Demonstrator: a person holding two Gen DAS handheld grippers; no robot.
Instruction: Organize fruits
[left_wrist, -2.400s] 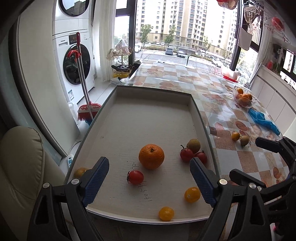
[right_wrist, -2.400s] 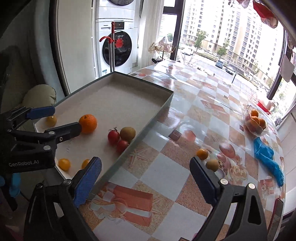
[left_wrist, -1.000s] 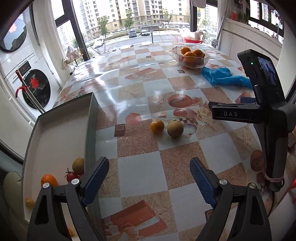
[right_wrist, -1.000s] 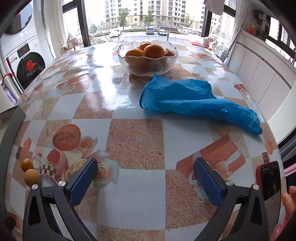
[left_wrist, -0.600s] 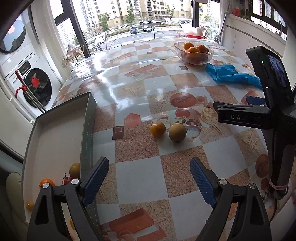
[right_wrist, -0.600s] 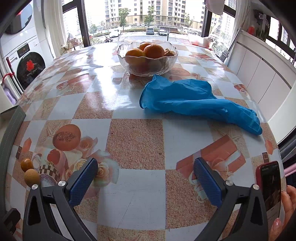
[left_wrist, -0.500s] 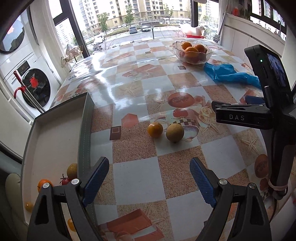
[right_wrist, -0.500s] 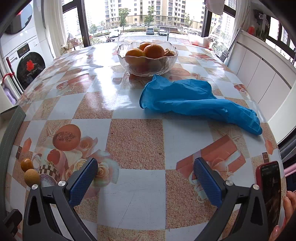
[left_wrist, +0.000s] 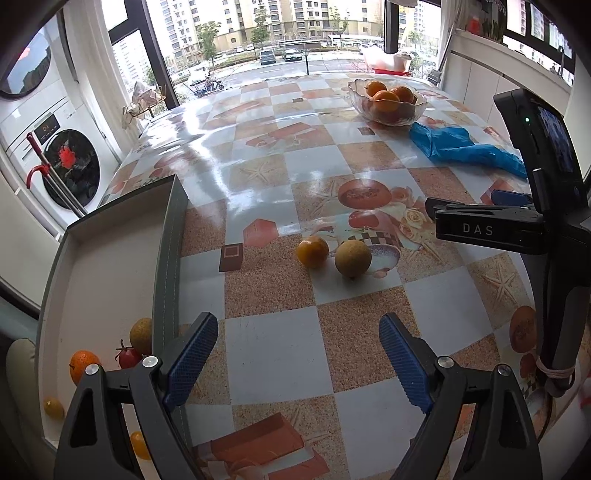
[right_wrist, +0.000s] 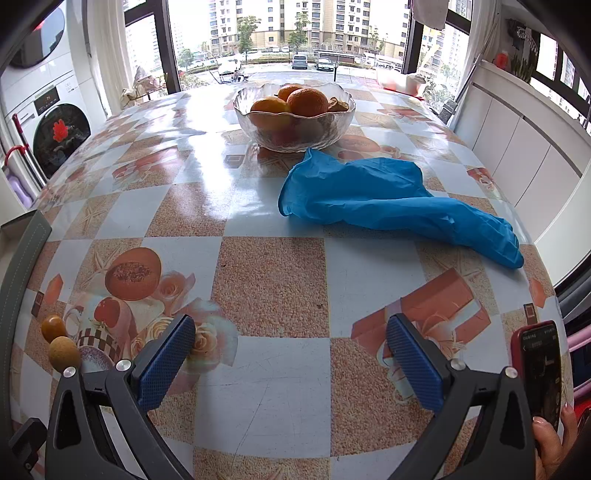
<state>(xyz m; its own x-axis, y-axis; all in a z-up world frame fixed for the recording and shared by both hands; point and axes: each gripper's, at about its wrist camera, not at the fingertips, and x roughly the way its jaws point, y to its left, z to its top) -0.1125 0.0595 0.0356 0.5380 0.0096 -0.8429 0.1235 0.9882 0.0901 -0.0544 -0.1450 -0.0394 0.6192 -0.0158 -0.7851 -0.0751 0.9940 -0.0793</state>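
Off to my left, the tray (left_wrist: 168, 258) with sorted fruit. My left claw (left_wrist: 295, 363) gapes wide, empty. Dead ahead: small orange fruit (left_wrist: 312, 251), brown fruit (left_wrist: 352, 257) touching it. I'd straddle one cleanly. Right claw (right_wrist: 290, 363) wide, empty too.

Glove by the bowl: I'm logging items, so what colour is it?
Plain bright blue; the glove shows best in the right wrist view.

A lived-in flat's laundry-and-dining corner is showing itself: a stacked washing machine (left_wrist: 70, 173) standing by the windows (right_wrist: 288, 33); a patterned oilcloth table (right_wrist: 273, 280) carrying a glass fruit bowl (right_wrist: 293, 116); white cabinets (right_wrist: 517, 144) lining the side; apartment blocks rising outside.
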